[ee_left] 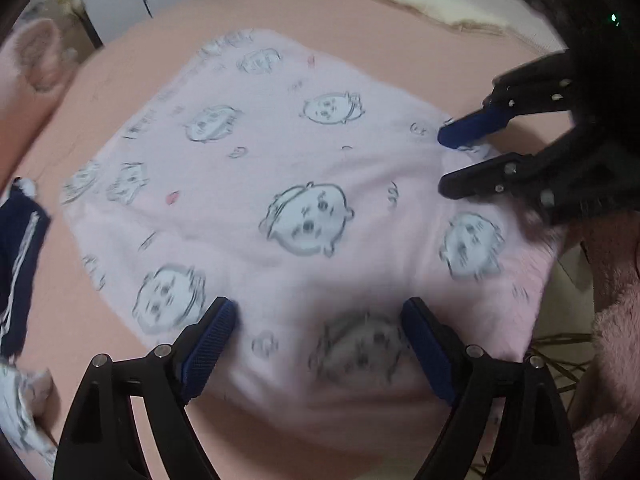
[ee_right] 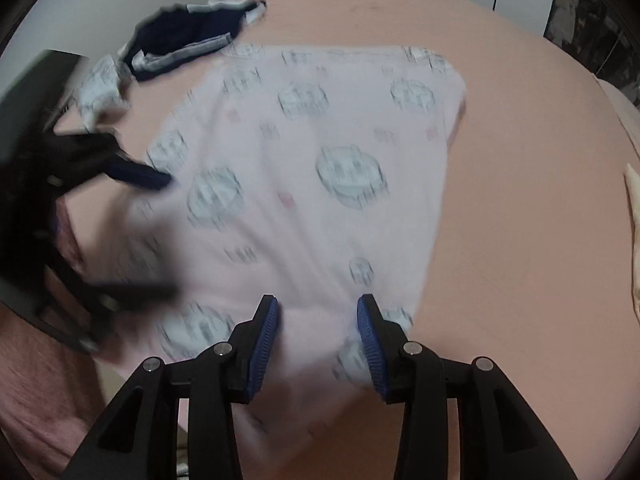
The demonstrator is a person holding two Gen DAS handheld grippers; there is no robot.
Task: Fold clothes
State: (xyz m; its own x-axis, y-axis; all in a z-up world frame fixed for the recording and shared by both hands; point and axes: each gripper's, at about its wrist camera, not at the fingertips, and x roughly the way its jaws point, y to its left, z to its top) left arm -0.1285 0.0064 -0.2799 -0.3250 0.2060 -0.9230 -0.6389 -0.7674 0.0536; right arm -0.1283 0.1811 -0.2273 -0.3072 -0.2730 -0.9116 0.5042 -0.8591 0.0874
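**Pink garment spread flat, both grippers open above it**

Pink garment [ee_left: 280, 168], printed with grey cartoon faces, lay spread on the peach bed sheet [ee_left: 340, 4], its far hem straight and its near edge toward the person. The left gripper [ee_left: 320, 344] hovered over the near part of the cloth with its jaws wide apart and nothing between the blue pads [ee_left: 212, 340]. The right gripper [ee_right: 318, 344] stood over the garment's near right corner, jaws partly apart; cloth showed in the gap, yet the pads did not appear to press on it, so I judged it to be holding nothing. Both views were smeared by motion.

A dark navy garment [ee_right: 180, 40] with pale trim sat just beyond the pink one's far left corner, and a small printed piece [ee_right: 100, 92] lay beside it.

Risks, as I judged them: a closing jaw might pinch only the top layer, so the fold would drag unevenly and wrinkle. A pinch that went too deep could catch the sheet as well and lift it along. A sweep toward the far left could also bump the navy piece.
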